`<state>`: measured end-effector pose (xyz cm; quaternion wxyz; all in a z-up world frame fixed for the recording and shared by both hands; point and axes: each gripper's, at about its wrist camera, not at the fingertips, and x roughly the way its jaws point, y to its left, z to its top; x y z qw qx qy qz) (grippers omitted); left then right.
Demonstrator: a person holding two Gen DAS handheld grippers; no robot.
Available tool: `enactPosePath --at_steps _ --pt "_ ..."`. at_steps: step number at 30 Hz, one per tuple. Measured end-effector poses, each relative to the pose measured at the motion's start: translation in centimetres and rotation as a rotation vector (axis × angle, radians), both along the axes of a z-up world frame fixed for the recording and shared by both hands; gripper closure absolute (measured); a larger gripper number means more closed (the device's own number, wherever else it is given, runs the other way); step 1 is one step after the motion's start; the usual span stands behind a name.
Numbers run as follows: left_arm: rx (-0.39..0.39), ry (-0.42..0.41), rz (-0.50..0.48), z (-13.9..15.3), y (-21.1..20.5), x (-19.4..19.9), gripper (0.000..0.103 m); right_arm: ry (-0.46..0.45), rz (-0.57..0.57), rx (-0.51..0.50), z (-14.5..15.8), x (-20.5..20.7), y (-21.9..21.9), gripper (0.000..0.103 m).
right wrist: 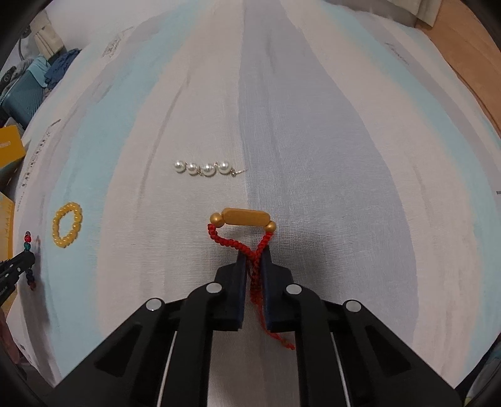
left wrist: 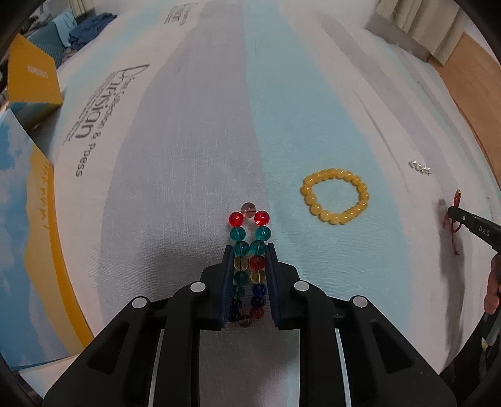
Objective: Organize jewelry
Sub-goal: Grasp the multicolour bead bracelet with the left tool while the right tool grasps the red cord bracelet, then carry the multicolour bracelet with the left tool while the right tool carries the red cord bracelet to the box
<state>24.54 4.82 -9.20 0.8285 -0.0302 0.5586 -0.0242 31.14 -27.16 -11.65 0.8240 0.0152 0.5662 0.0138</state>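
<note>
My left gripper (left wrist: 249, 250) is shut on a multicoloured glass bead bracelet (left wrist: 249, 241), squeezed into two rows between the fingers, its red and clear beads sticking out ahead. My right gripper (right wrist: 253, 255) is shut on a red braided cord bracelet (right wrist: 241, 242) with a gold bar (right wrist: 246, 216). A yellow bead bracelet (left wrist: 334, 195) lies flat on the cloth to the right of the left gripper; it also shows in the right wrist view (right wrist: 67, 224). A short pearl strand (right wrist: 205, 168) lies ahead of the right gripper, and far right in the left wrist view (left wrist: 420, 168).
A striped white, grey and pale blue cloth (left wrist: 194, 156) with printed lettering covers the surface. Yellow and blue boxes (left wrist: 31, 81) stand at the left edge. Folded blue clothes (left wrist: 84, 28) lie at the far left. Wooden floor (left wrist: 469, 72) shows at the right.
</note>
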Motion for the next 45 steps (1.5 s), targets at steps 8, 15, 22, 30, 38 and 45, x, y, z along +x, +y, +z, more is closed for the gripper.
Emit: enactPosePath --at_steps 8,15,22,30,38,45 --pt "0.002 -0.039 -0.009 2.4 -0.7 -0.9 0.086 -0.045 -0.001 0.006 2.4 -1.3 0.0 0.095" --pt "0.013 -0.075 -0.015 4.8 -0.9 -1.3 0.103 -0.080 0.011 0.027 4.6 -2.0 0.3 0.095" --pt "0.049 -0.057 -0.012 3.1 -0.9 -0.2 0.100 -0.096 0.037 0.017 5.6 -2.7 1.3 0.095" --pt "0.065 -0.060 0.049 0.0 -0.2 1.8 0.040 -0.066 0.040 -0.008 3.9 -2.3 0.9 0.095" --pt "0.097 -0.033 0.026 -2.6 -1.0 2.7 0.030 -0.032 0.027 -0.005 1.6 -1.0 0.3 0.095" --pt "0.097 -0.038 0.012 -3.1 -1.3 2.5 0.056 -0.016 0.018 0.002 0.4 -0.7 -0.4 0.095"
